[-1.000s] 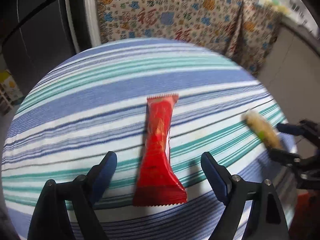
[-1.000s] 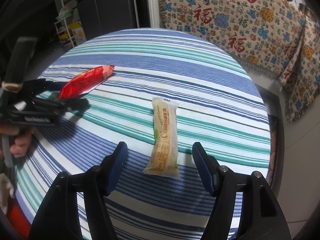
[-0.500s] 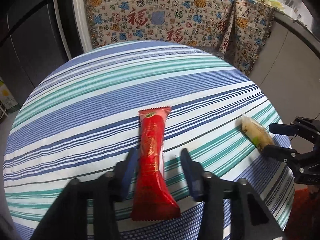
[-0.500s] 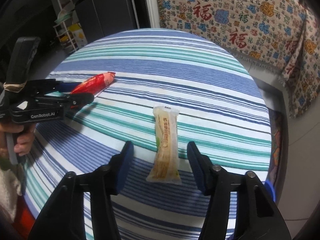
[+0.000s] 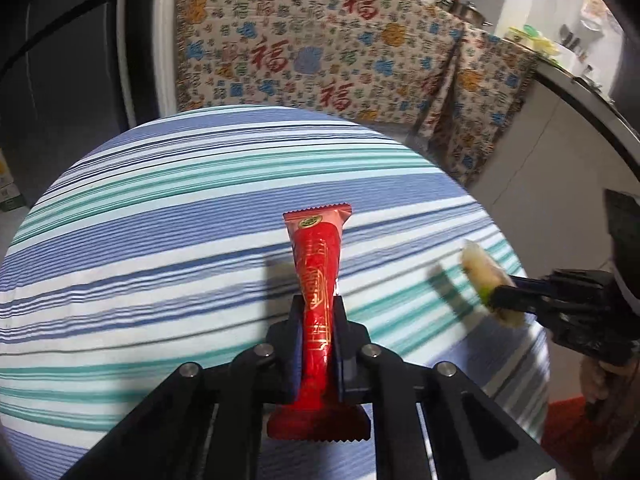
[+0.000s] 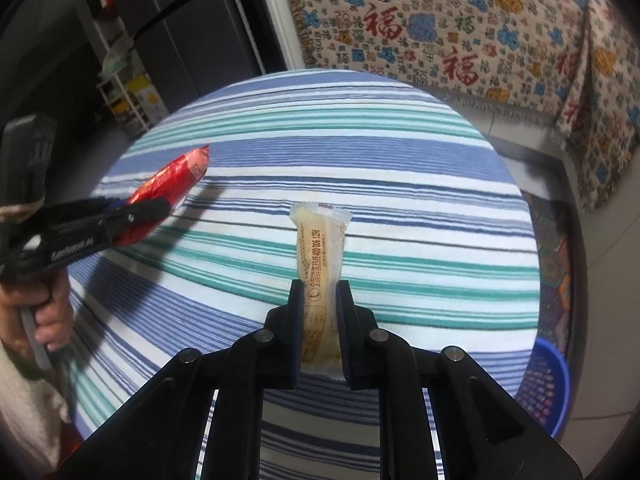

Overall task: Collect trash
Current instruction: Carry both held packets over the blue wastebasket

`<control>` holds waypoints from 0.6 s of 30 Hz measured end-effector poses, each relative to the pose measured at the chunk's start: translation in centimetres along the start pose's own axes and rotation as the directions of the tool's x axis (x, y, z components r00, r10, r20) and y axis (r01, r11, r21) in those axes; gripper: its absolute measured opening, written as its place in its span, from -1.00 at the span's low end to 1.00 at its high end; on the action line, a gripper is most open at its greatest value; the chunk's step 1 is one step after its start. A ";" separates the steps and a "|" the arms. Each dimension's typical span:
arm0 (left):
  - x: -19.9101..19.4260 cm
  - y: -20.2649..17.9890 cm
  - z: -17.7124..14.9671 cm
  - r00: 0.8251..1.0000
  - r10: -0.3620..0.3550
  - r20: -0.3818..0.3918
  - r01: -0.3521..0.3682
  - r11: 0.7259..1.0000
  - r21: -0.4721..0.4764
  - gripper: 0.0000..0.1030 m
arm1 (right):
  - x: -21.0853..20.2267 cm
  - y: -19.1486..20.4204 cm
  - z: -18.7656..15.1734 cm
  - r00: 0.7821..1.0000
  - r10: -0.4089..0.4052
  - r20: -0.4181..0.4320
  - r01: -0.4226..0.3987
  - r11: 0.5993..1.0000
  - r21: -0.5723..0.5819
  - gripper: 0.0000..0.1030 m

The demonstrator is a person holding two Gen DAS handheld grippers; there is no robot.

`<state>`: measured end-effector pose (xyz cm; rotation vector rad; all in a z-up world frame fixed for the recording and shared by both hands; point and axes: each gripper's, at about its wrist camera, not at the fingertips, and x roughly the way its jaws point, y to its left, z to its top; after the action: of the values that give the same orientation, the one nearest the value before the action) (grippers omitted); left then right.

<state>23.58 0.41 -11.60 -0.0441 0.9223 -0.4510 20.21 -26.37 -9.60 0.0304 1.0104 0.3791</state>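
A red snack wrapper (image 5: 318, 248) is pinched near its lower end by my left gripper (image 5: 317, 304), which is shut on it. The wrapper is raised off the striped round table (image 5: 160, 240) and throws a shadow on the cloth. The right wrist view shows the same red wrapper (image 6: 172, 176) in the left gripper (image 6: 160, 208) at the left. A pale yellow wrapper (image 6: 320, 240) stands between the pads of my right gripper (image 6: 319, 288), whose jaws are closing and pressing its sides. The left wrist view shows this pale wrapper (image 5: 478, 266) and the right gripper (image 5: 494, 294) at the table's right edge.
A blue plastic basket (image 6: 548, 380) stands on the floor beside the table's right side. A patterned cloth (image 5: 320, 52) hangs behind the table. Dark cabinets and a small shelf (image 6: 132, 100) stand at the back left. A person's hand (image 6: 52, 312) holds the left gripper's handle.
Both grippers went from wide open around their wrappers to closed on them. The left gripper has lifted the red wrapper off the cloth.
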 end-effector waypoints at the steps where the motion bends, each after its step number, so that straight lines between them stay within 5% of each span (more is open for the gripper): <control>1: -0.1 -0.6 -0.3 1.000 -0.007 -0.004 0.007 1.000 0.009 -0.77 | -0.1 -0.2 0.0 1.000 0.007 0.001 -0.007 1.000 0.010 -0.73; 8: 0.5 -6.9 -1.8 0.998 -0.060 -0.026 0.062 0.996 0.062 -0.79 | -2.7 -2.3 -0.9 0.999 0.016 0.039 -0.018 0.997 0.069 -0.73; 18: 1.5 -18.2 -1.4 0.985 -0.166 -0.048 0.171 0.974 0.147 -0.80 | -8.7 -9.9 -4.9 0.992 -0.076 0.097 0.053 0.973 0.225 -0.73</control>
<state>16.79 -16.45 -9.42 0.0233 0.9203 -0.6801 15.02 -39.18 -7.09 0.2166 0.9429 0.2017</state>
